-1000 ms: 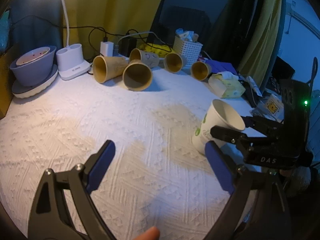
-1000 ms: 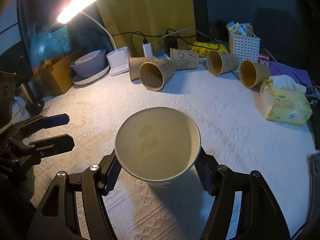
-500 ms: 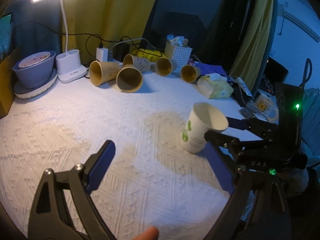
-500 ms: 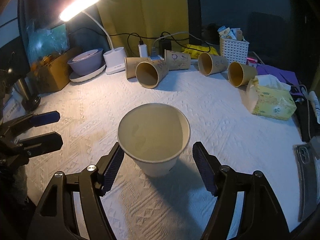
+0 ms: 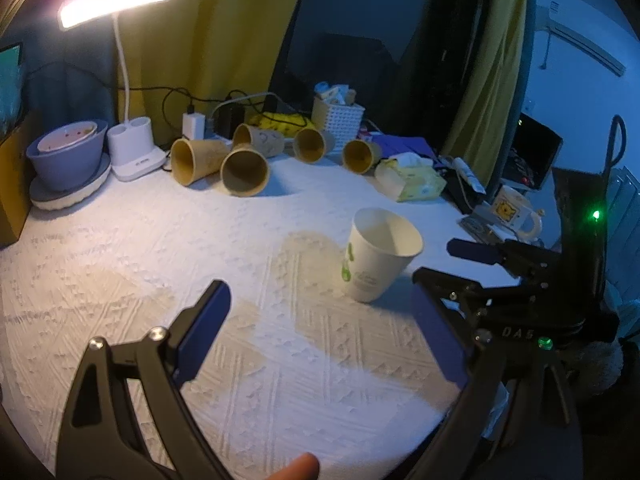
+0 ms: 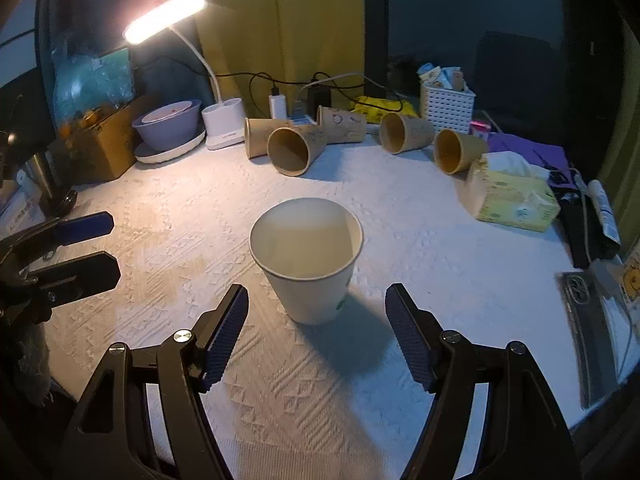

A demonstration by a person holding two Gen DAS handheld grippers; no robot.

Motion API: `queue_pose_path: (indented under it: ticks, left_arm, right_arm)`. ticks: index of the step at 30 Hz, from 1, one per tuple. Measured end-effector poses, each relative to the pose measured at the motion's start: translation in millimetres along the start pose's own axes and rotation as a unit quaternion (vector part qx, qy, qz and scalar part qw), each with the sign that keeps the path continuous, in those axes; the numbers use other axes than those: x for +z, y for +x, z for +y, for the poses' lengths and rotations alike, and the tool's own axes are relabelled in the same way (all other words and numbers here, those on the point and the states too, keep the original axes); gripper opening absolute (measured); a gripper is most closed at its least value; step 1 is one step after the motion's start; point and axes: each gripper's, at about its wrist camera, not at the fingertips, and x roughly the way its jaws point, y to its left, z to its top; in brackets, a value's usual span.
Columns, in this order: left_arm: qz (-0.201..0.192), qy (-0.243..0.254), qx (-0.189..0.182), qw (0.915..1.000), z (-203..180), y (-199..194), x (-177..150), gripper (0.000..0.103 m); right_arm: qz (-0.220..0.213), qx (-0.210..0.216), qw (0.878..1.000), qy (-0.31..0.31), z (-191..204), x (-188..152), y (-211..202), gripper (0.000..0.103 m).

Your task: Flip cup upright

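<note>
A white paper cup [image 6: 307, 265] with a green print stands upright on the white textured tablecloth [image 6: 400, 216], mouth up and empty. It also shows in the left wrist view [image 5: 378, 254]. My right gripper [image 6: 316, 332] is open, its jaws apart just in front of the cup and not touching it. It appears in the left wrist view [image 5: 448, 260] to the right of the cup. My left gripper [image 5: 320, 336] is open and empty, left of the cup, and shows in the right wrist view [image 6: 86, 244].
Several brown paper cups [image 6: 294, 150] lie on their sides along the back of the table. A desk lamp [image 6: 224, 120], a purple bowl [image 6: 168, 124], a white basket [image 6: 446, 102], a tissue pack [image 6: 514, 196], a mug [image 5: 516, 214] and cables stand around the edges.
My right gripper opened, let go of the cup and drew back. The cup went from tilted in the jaws to standing upright on the cloth. My left gripper pulled back a little.
</note>
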Motion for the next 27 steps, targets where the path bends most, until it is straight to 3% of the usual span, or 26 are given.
queue_pose_path:
  ticks: [15, 27]
  left_arm:
    - [-0.016, 0.027, -0.007, 0.9995, -35.2, -26.1, 2.9, 0.092]
    - [-0.057, 0.042, -0.009, 0.9974, -53.4, -61.4, 9.6, 0.094]
  right_arm:
    - [-0.004, -0.025, 0.999, 0.032, -2.1, -5.7, -47.3, 0.074]
    - [-0.042, -0.036, 0.998, 0.02, 6.8, 1.8, -93.0, 0.074]
